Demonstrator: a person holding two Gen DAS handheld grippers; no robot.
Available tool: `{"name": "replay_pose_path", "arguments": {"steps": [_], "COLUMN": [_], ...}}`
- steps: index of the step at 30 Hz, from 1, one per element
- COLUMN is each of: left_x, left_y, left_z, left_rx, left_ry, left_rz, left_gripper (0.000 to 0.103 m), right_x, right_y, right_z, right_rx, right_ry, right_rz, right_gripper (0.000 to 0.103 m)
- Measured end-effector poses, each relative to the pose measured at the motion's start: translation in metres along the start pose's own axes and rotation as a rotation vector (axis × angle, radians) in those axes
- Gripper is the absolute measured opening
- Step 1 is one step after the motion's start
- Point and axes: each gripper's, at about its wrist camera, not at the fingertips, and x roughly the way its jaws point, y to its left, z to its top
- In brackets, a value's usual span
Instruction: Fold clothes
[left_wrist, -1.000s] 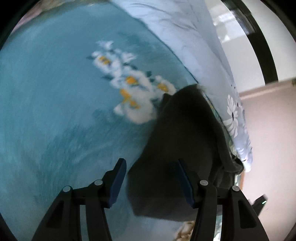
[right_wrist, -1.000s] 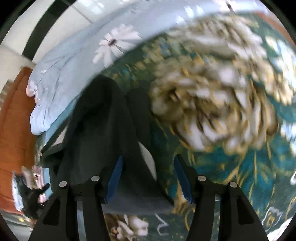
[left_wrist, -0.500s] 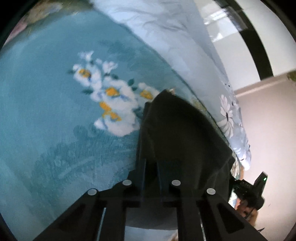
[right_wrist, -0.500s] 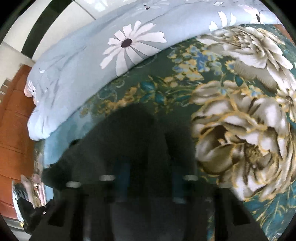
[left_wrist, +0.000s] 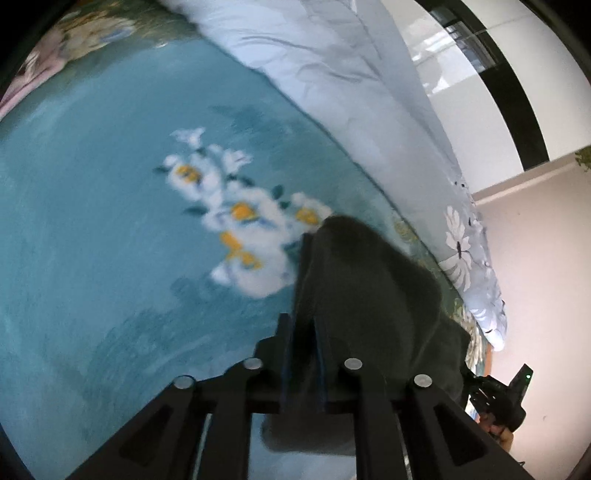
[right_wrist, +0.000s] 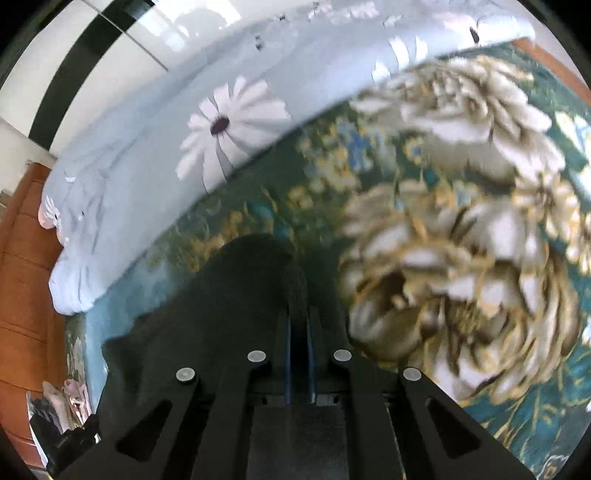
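A dark grey garment lies on a floral bedspread. My left gripper is shut on the garment's left edge, with cloth pinched between the blue pads. In the right wrist view the same dark garment spreads to the left, and my right gripper is shut on its right edge. The garment hangs between the two grippers, lifted off the bed at the near end. Its far end rests on the bedspread.
A pale blue quilt with white daisies is bunched along the far side of the bed; it also shows in the right wrist view. An orange-brown wooden bed end stands at the left. A pink wall is at the right.
Both grippers were open around the garment's edges a second ago. Both have closed on the cloth and lifted it slightly.
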Motion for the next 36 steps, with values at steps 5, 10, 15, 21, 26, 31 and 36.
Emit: {"name": "replay_pose_path", "arguments": {"steps": [5,10,15,21,26,31,36], "left_x": [-0.019,-0.014,0.019,0.048,0.062,0.059,0.061], "left_y": [0.030,0.039,0.024,0.011,0.004,-0.008,-0.018], "left_z": [-0.035,-0.092,-0.104,-0.092,-0.082,-0.072,-0.072], "left_rx": [-0.170,-0.278,-0.276,-0.336,-0.420,-0.433,-0.337], "left_ry": [-0.001,0.065,0.144,0.132,0.085,0.053,0.068], "left_rz": [-0.148,-0.244,-0.247,-0.275,-0.327,-0.352,-0.314], "left_gripper": [0.055,0.064,0.069,0.070,0.077,0.076,0.077], "right_x": [-0.002,-0.038,-0.050,-0.022,-0.009,-0.006,-0.015], "right_y": [-0.008,-0.048,-0.102,-0.102,-0.071,-0.052,-0.033], "right_z": [-0.008,-0.029,-0.087,-0.117,-0.108,-0.097,-0.101], "right_rx": [-0.002,0.120,0.263,0.355,0.307,0.312,0.285], "right_ry": [0.014,-0.034,0.062,0.095,0.060,-0.042,-0.054], "right_rz": [0.001,0.128,0.192,0.319,0.384,0.380,0.426], "right_gripper": [0.032,0.074,0.078,0.087,0.096,0.096,0.095]}}
